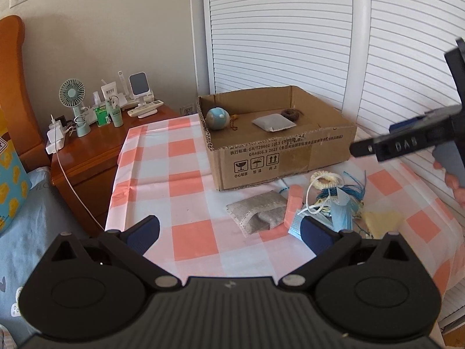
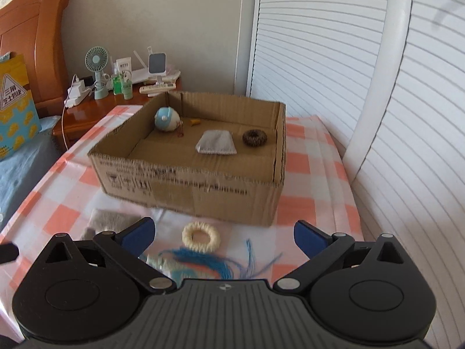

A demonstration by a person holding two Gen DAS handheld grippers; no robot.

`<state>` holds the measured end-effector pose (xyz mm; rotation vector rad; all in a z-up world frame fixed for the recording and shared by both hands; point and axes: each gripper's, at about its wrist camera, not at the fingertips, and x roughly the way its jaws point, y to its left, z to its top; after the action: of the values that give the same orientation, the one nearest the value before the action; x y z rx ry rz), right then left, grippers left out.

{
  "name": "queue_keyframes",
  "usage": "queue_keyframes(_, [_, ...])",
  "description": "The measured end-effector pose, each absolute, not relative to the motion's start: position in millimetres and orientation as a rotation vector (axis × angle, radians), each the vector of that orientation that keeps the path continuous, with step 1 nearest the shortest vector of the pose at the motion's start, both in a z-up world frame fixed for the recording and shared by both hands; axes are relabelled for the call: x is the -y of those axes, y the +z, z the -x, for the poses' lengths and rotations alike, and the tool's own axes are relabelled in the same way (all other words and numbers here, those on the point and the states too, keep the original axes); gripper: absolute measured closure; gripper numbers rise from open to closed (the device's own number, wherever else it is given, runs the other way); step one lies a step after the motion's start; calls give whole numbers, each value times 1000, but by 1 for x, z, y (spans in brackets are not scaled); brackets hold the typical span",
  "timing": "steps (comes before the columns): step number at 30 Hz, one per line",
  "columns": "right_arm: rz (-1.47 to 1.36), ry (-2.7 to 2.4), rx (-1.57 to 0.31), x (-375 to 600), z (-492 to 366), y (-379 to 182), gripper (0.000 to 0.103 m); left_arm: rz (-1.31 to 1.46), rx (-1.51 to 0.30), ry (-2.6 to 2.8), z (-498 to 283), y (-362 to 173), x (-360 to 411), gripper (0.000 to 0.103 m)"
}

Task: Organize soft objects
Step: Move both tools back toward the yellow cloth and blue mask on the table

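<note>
Both grippers' fingers [image 2: 138,232] gape empty; grey pouch [image 1: 258,213] lies flat, mouth toward the camera.

Open-topped cardboard box [image 2: 191,186], soft clutter [image 2: 200,235] just before it.

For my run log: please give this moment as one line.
left hand-held gripper: open, empty | right hand-held gripper: open, empty | cardboard box: three items inside
</note>
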<state>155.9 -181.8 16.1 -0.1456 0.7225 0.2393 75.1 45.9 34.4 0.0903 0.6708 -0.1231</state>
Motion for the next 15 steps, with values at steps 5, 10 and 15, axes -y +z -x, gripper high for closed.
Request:
queue_keyframes(5, [182, 261, -788, 187, -119, -12, 0, -105, -665, -148, -68, 35, -41, 1])
queue_keyframes(10, [181, 316, -838, 189, -93, -30, 0, -101, -661, -185, -66, 35, -36, 1])
queue_keyframes(15, [174, 292, -875, 188, -95, -49, 0, -100, -676, -236, -66, 33, -25, 1])
